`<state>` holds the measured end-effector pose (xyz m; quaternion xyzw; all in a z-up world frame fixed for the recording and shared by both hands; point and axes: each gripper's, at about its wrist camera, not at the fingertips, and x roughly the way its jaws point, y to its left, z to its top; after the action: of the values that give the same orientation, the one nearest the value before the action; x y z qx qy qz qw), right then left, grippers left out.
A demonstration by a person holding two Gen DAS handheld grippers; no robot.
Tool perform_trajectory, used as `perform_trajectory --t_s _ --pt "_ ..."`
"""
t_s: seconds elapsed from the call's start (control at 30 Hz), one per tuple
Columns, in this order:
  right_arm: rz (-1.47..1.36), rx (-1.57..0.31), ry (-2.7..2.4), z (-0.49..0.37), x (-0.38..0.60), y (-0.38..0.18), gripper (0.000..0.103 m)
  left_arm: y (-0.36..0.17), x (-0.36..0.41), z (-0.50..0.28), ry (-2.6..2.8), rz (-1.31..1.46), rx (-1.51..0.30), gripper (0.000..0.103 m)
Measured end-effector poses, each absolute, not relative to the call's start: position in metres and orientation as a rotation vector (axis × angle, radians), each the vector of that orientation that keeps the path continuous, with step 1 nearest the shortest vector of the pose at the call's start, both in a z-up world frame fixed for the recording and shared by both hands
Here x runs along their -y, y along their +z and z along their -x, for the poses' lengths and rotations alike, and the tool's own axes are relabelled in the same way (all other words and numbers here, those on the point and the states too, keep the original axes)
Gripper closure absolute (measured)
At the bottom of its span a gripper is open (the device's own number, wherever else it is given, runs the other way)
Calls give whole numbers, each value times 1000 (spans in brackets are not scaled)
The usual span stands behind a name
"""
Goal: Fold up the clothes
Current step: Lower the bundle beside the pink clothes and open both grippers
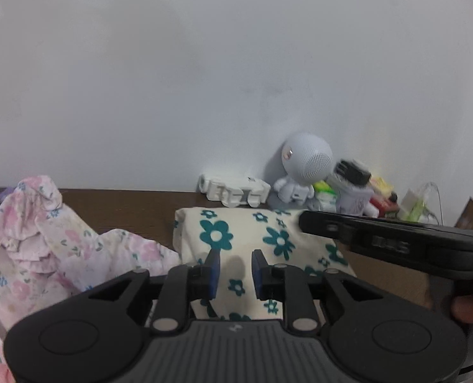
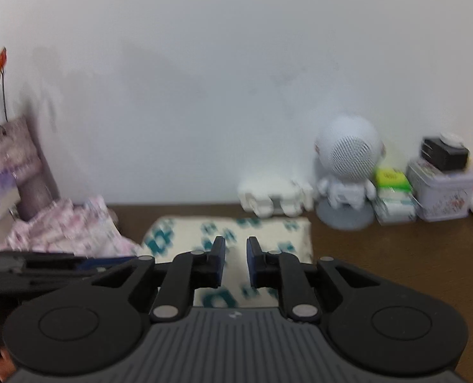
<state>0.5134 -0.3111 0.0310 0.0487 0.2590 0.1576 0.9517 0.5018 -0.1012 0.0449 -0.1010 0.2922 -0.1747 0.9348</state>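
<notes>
Clothes, folded: cream cloth with teal flowers (image 1: 252,242), lying flat as a neat rectangle on the desk, directly under and ahead of both grippers; its far edge sits just in front of the white figurine.
Clothes, unfolded: pink floral garment (image 1: 35,242), crumpled in a heap on the desk, touching the left edge of the cream cloth.
Desk: dark brown desk (image 2: 411,255), bare to the right of the cream cloth, meeting a plain white wall behind.
Left gripper: left gripper (image 1: 235,269) poised over the near half of the cream cloth, blue-padded fingers apart with a clear gap, nothing between them.
Right gripper: right gripper (image 2: 236,263) over the near middle of the cream cloth, fingers apart and empty; this view is motion-blurred. From the left wrist camera it shows as a black body just right of the cream cloth.
Figurine: white round-headed figurine (image 1: 303,166) standing against the wall, behind the cream cloth.
Small clutter: white block-shaped object (image 1: 233,190) left of the figurine; tin and small boxes (image 2: 440,191) to its right.
</notes>
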Motion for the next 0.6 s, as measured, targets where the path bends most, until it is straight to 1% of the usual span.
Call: perform_trajectory --t_s 0.03,0.1,0.17,0.23,0.27,0.3,0.33,0.37,0.43,0.47,0.5,0.6 --pt "-105 -536 324 -520 306 33 89 45 100 -501 -348 225 -600 82" --pt "-117 -578 326 -537 294 31 89 44 98 -498 -325 240 -602 75" --pt "-84 -617 297 -547 284 22 89 42 96 -491 -292 208 -589 53" --pt "-56 -642 268 -553 276 14 89 39 94 -482 -276 183 -552 45" --pt "-61 -641 264 -552 276 12 89 40 92 -478 -269 183 -544 37" --pt "-69 -643 262 -552 276 11 89 41 89 -475 -263 183 -536 33" --pt "-77 -649 262 -551 277 12 89 41 87 -471 -256 183 -528 26" --pt "-82 -644 266 -549 278 15 89 42 85 -467 -249 183 -520 22" --pt "-95 -614 280 -540 281 21 85 43 80 -459 -235 183 -504 18" --pt "-105 -596 285 -535 283 25 72 44 78 -455 -229 183 -496 14" --pt "-118 -574 289 -528 285 28 54 44 76 -451 -222 182 -488 13" --pt "-123 -519 297 -504 289 35 35 46 69 -440 -202 182 -464 11"
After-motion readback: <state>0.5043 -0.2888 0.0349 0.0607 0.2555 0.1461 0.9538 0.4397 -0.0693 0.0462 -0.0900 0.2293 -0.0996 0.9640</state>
